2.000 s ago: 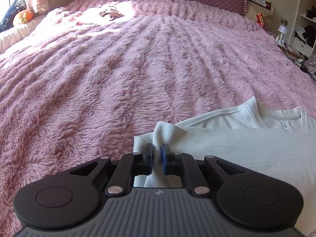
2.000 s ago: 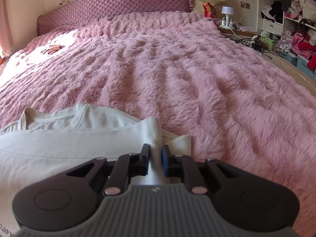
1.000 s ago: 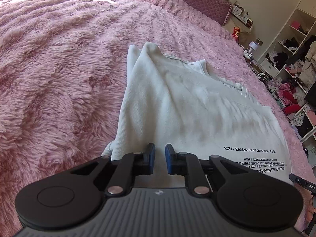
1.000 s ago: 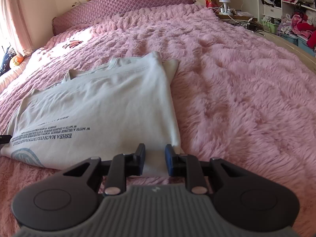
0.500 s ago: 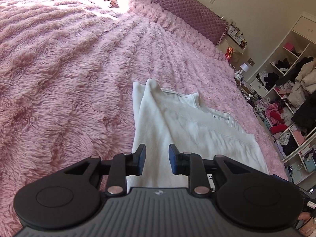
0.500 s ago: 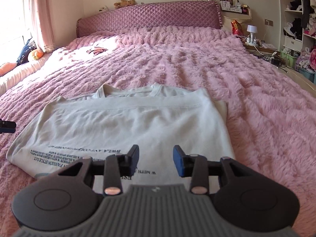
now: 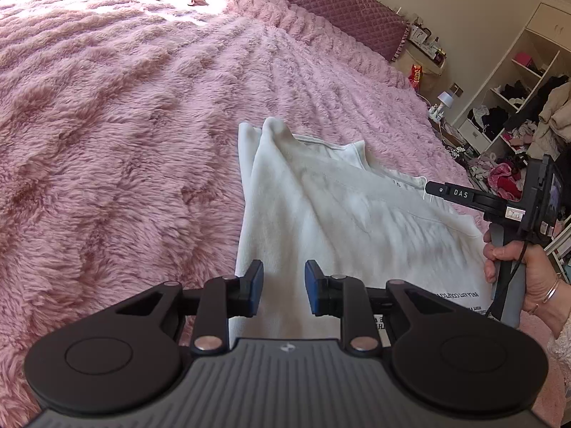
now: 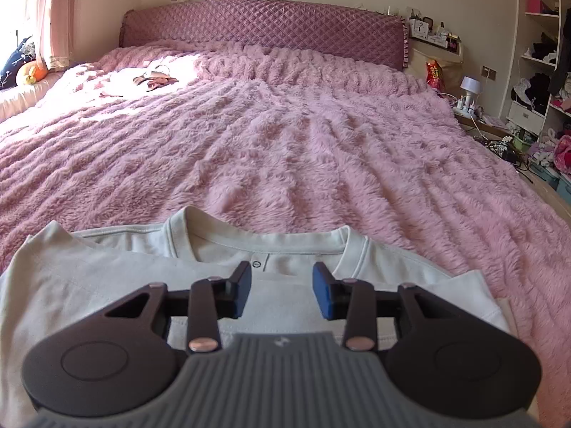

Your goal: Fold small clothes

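White t-shirt (image 8: 107, 285), folded over on itself, lying flat on the pink fluffy bed (image 8: 303, 149), collar toward the quilted headboard (image 8: 264, 32). Left claw (image 7: 282, 287) hovering released above its side edge, nothing gripped. Right claw (image 8: 280, 290) hovering released just behind the collar, likewise gripping nothing, carried by a hand (image 7: 524, 271).

pink fluffy bed (image 8: 285, 135), quilted headboard (image 8: 271, 32), shelves (image 8: 539, 53)
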